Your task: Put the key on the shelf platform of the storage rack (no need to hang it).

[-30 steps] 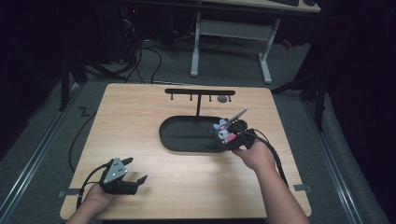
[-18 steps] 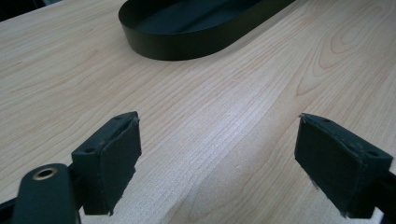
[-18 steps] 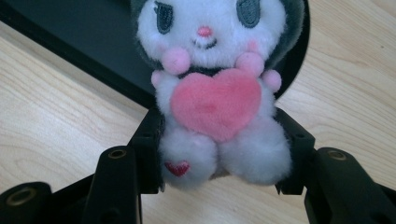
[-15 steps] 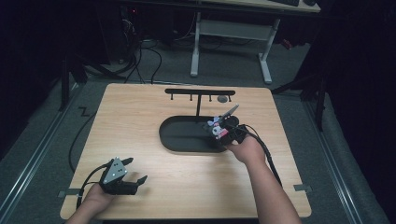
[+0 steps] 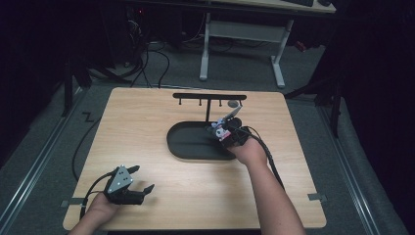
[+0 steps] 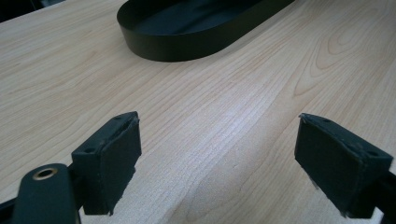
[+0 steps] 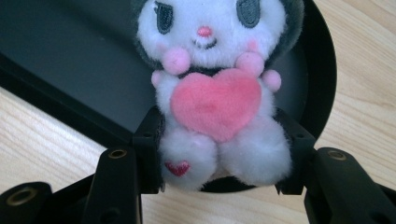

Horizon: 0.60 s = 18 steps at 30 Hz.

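A white plush toy [image 7: 212,88] with a pink heart on its chest sits clamped at its lower body between the right claw [image 7: 219,156] pads. Behind it lies a black oval tray [image 7: 70,56] on the wooden counter [image 7: 42,149].

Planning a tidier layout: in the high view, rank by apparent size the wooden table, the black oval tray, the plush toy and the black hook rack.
1. Light wooden table
2. Black oval tray
3. Black hook rack, thin, so roughly judged
4. White-and-pink plush toy

Pale wooden table [image 5: 147,127] bearing black oval tray [image 5: 182,145] and rack [image 5: 208,97].
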### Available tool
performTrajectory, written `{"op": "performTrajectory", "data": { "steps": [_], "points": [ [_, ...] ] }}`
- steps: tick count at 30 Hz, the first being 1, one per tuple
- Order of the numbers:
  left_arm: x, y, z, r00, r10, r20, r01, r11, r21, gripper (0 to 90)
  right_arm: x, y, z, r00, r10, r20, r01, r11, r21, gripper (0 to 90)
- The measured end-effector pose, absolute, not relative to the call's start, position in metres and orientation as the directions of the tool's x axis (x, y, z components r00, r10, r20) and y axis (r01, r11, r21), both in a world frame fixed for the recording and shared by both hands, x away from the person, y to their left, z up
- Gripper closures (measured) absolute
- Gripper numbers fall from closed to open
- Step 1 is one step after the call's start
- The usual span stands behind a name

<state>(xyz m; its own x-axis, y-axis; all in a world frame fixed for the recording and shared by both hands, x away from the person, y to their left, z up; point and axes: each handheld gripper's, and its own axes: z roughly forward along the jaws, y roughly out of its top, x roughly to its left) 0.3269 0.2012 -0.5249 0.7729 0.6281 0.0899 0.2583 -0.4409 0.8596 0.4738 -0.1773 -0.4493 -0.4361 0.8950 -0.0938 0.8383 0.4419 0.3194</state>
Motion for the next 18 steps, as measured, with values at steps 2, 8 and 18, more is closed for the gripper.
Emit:
{"op": "performTrajectory", "data": {
  "steps": [2, 8, 18],
  "points": [
    [0.327, 0.201, -0.525, 0.774, 0.627, 0.091, 0.258, -0.443, 0.859, 15.5, 0.475, -0.176, -0.449, -0.431, 0.898, -0.093, 0.839, 0.437, 0.324, 47.7],
    [0.327, 0.201, -0.525, 0.775, 0.625, 0.088, 0.260, -0.443, 0.858, 15.5, 0.478, -0.174, -0.455, -0.437, 0.894, -0.103, 0.839, 0.446, 0.313, 47.7],
    [0.327, 0.201, -0.525, 0.778, 0.622, 0.090, 0.260, -0.449, 0.855, 15.5, 0.473, -0.172, -0.465, -0.450, 0.887, -0.098, 0.845, 0.459, 0.274, 47.6]
  ]
}}
